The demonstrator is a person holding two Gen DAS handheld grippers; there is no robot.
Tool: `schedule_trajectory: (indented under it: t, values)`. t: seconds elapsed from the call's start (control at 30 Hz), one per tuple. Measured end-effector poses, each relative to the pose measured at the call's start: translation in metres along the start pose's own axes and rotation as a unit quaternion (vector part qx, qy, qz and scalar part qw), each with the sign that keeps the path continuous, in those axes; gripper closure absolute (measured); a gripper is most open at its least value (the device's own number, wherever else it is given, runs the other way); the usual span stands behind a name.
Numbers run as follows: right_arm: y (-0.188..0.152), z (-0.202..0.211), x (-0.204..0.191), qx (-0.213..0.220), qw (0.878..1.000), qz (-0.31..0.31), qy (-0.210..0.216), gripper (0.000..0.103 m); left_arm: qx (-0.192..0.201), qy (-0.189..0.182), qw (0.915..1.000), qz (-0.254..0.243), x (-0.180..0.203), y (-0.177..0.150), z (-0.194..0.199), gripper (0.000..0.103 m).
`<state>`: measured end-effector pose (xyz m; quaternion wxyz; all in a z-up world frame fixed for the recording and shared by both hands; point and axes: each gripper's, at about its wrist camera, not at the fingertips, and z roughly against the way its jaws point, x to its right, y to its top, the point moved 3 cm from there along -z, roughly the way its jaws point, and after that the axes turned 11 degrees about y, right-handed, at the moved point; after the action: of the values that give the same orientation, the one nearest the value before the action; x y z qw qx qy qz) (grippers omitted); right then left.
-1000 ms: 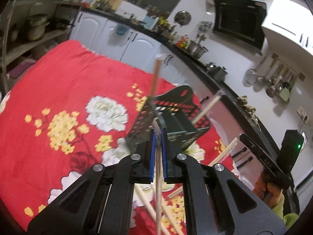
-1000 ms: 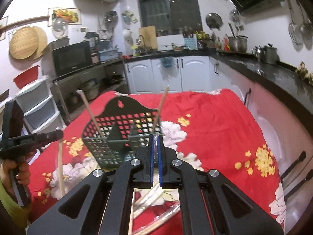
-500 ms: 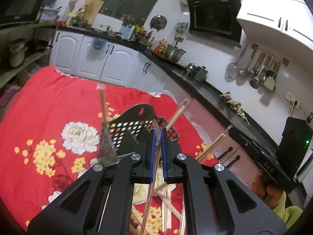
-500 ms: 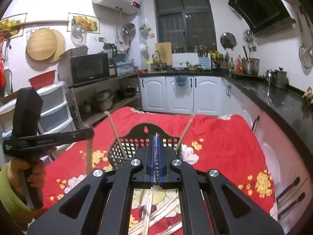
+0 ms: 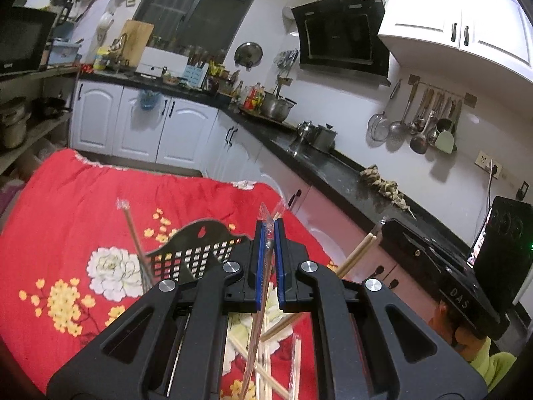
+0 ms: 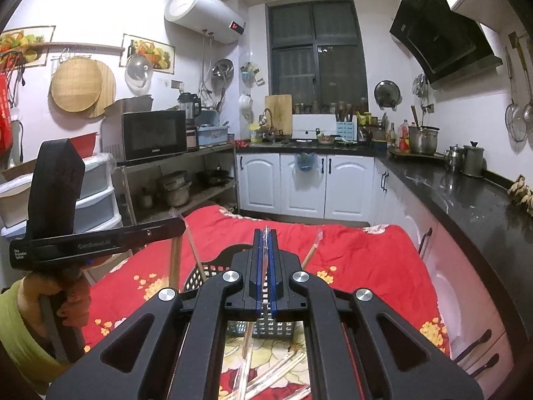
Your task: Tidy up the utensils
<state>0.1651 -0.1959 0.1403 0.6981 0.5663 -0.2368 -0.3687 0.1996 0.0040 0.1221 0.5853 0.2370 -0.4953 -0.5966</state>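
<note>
A black perforated utensil basket (image 5: 196,250) stands on the red floral cloth, with wrapped chopsticks (image 5: 133,236) standing in it; it also shows in the right wrist view (image 6: 213,273). My left gripper (image 5: 269,230) is shut on a plastic-wrapped chopstick pair (image 5: 258,320), held above the basket. My right gripper (image 6: 265,236) is shut on another wrapped chopstick pair (image 6: 265,253), held above the basket. Several more wrapped chopsticks (image 6: 276,370) lie loose on the cloth below the grippers.
The table with the red floral cloth (image 5: 83,200) stands beside a black kitchen counter (image 5: 333,170) on the right. White cabinets (image 6: 299,183) line the back. The left gripper's body and the holding hand (image 6: 66,240) appear at the left of the right wrist view.
Both grippers have risen and tilted up, each lifting its wrapped chopstick pair higher above the basket. The basket now sits lower in both views.
</note>
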Motion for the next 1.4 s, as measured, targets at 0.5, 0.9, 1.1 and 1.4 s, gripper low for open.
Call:
schedule_trajectory:
  t: [0.5, 0.9, 1.1, 1.4]
  values:
    - [0.025, 0.004, 0.001, 0.028, 1.000, 0.013, -0.004, 0.100, 0.046, -0.006, 0.9989, -0.006, 0.019, 0.040, -0.001, 0.100]
    - [0.053, -0.001, 0.000, 0.052, 0.998, 0.018, 0.004, 0.100, 0.092, 0.007, 0.9957, 0.005, 0.023, 0.075, 0.001, 0.100]
    - [0.070, -0.006, -0.001, 0.069, 0.997, 0.029, 0.006, 0.100, 0.134, 0.028, 0.9906, 0.000, 0.023, 0.093, 0.008, 0.100]
    - [0.083, -0.027, 0.010, 0.082, 0.996, 0.028, -0.001, 0.100, 0.165, 0.051, 0.9850, 0.005, 0.017, 0.104, -0.006, 0.100]
